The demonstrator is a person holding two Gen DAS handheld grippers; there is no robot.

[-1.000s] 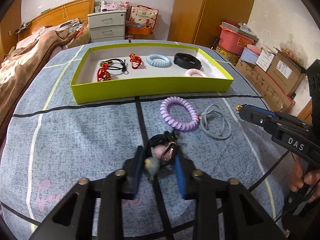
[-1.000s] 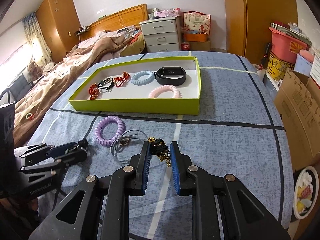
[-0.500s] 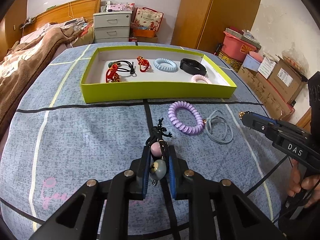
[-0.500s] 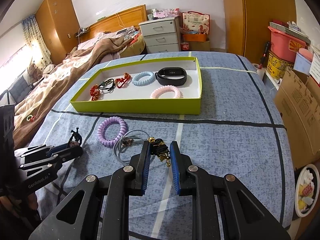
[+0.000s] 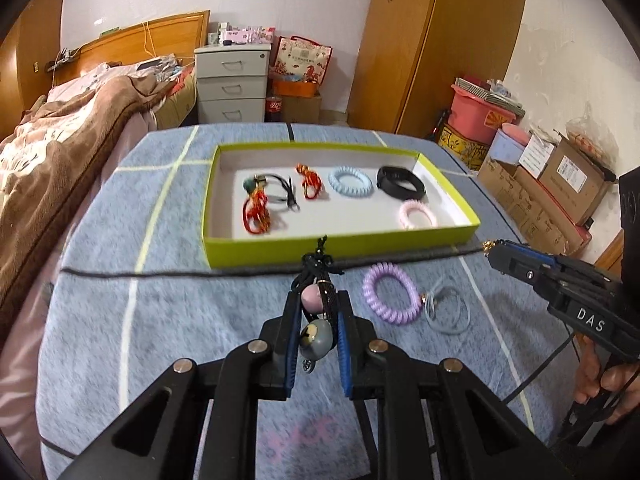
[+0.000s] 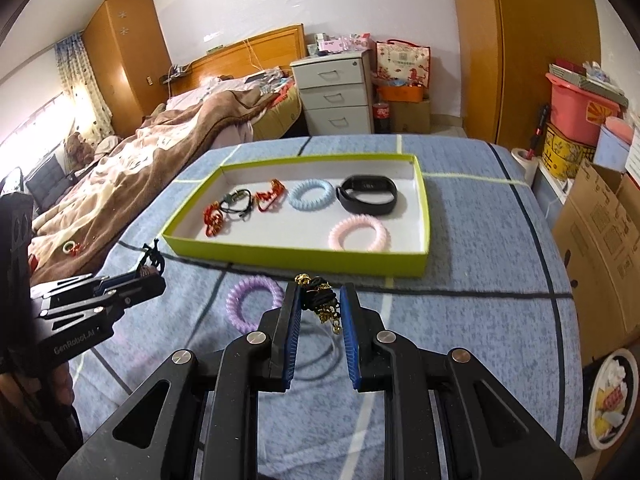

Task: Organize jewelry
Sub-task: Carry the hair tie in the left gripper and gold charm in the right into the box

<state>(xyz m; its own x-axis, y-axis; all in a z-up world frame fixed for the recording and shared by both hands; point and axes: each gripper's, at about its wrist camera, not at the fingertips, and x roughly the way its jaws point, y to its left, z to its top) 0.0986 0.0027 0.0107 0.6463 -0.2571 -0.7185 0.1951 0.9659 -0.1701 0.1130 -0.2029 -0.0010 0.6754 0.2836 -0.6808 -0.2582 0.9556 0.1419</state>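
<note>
My left gripper (image 5: 316, 300) is shut on a black hair tie with a pink and a grey bead (image 5: 316, 312), held above the blue cloth in front of the green tray (image 5: 340, 242). It also shows in the right wrist view (image 6: 150, 270). My right gripper (image 6: 320, 300) is shut on a black hair tie with gold charms (image 6: 322, 302), also lifted; it shows at the right in the left wrist view (image 5: 494, 250). The tray (image 6: 296, 254) holds red, black, light blue and pink ties and a black band (image 6: 368, 198). A purple coil tie (image 5: 390, 294) and a grey tie (image 5: 446, 312) lie on the cloth.
The table is covered with a blue cloth (image 5: 180, 320) with line markings. A bed with a brown blanket (image 6: 140, 152) lies to the left. Cardboard boxes (image 5: 560, 184) and a pink bin (image 6: 576, 108) stand to the right. A drawer unit (image 5: 232, 84) stands behind.
My left gripper closed on the beaded black tie and lifted it off the cloth toward the tray. My right gripper rose with its gold-charm tie.
</note>
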